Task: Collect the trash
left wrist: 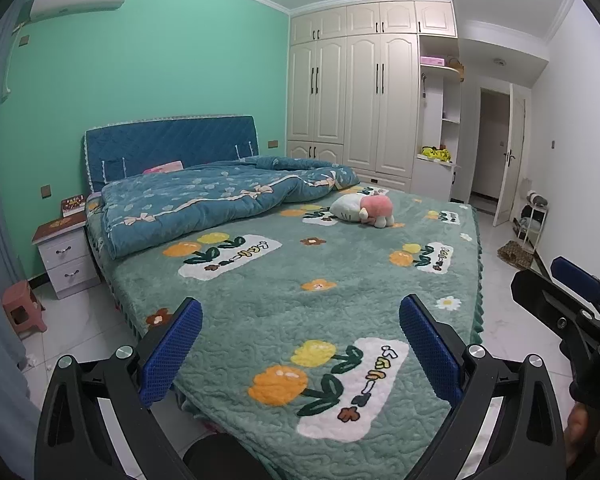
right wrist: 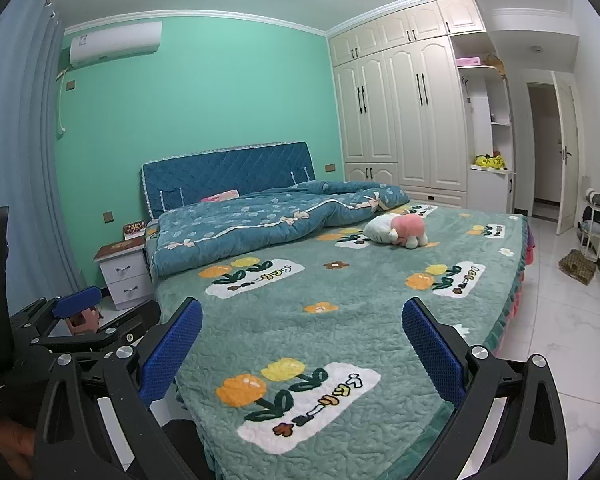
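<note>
1. Left wrist view: The left gripper (left wrist: 300, 344) is held up in the air over the foot corner of the bed (left wrist: 340, 304). Its two blue fingers are wide apart and hold nothing. It points along the bed toward the wardrobe (left wrist: 356, 100).

2. Left wrist view: The only things that look like trash are small white scraps (left wrist: 32, 360) on the floor at the far left, near the pink stool (left wrist: 22, 308). They are too small to be sure about. They lie well apart from the gripper, off to its side. The gripper could miss them because it is pointed at the bed and not at the floor.

3. Left wrist view: The soft toy (left wrist: 364, 208) on the bed is not trash. Grabbing it would probably be a mistake. The right gripper (left wrist: 556, 280) pokes in at the right edge, close by, so the two could bump.

4. Right wrist view: The right gripper (right wrist: 302, 344) is also up in the air above the bed corner, pointing the same way. Its blue fingers are wide apart and empty.

5. Right wrist view: No trash shows on the bed cover (right wrist: 340, 320) or on the white floor (right wrist: 560, 340) here. The left gripper blocks the floor by the stool, so the scraps cannot be seen. The right one may hunt in the wrong place.
</note>
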`<state>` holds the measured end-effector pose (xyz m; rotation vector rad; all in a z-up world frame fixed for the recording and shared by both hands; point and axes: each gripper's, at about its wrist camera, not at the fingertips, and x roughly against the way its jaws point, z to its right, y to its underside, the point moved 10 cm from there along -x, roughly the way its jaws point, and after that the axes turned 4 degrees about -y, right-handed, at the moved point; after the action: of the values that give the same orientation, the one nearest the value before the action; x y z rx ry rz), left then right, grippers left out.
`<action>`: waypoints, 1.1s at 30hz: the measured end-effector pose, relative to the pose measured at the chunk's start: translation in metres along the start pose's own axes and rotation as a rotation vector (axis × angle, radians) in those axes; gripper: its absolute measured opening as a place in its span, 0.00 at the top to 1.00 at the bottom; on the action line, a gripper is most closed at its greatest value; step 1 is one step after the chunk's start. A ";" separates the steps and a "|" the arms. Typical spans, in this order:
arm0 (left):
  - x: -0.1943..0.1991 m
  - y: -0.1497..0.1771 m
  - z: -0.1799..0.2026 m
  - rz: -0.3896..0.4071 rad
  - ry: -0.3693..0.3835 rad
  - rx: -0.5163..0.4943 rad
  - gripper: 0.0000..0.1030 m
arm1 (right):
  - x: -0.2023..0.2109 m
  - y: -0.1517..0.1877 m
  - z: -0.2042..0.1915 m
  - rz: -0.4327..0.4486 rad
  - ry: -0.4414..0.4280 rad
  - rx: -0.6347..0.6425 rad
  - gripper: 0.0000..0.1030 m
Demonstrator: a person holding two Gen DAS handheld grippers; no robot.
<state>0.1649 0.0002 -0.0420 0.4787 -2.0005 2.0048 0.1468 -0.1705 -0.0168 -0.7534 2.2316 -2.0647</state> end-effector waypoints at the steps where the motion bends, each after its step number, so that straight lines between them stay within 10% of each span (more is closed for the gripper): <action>1: 0.000 0.000 0.000 0.000 0.001 0.000 0.06 | 0.000 0.000 0.000 -0.002 0.000 0.000 0.05; 33: 0.000 0.004 0.000 -0.001 -0.003 -0.011 0.06 | -0.002 0.003 0.000 -0.012 -0.001 -0.004 0.05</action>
<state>0.1637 -0.0003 -0.0454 0.4804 -2.0112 1.9927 0.1472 -0.1698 -0.0203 -0.7697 2.2367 -2.0650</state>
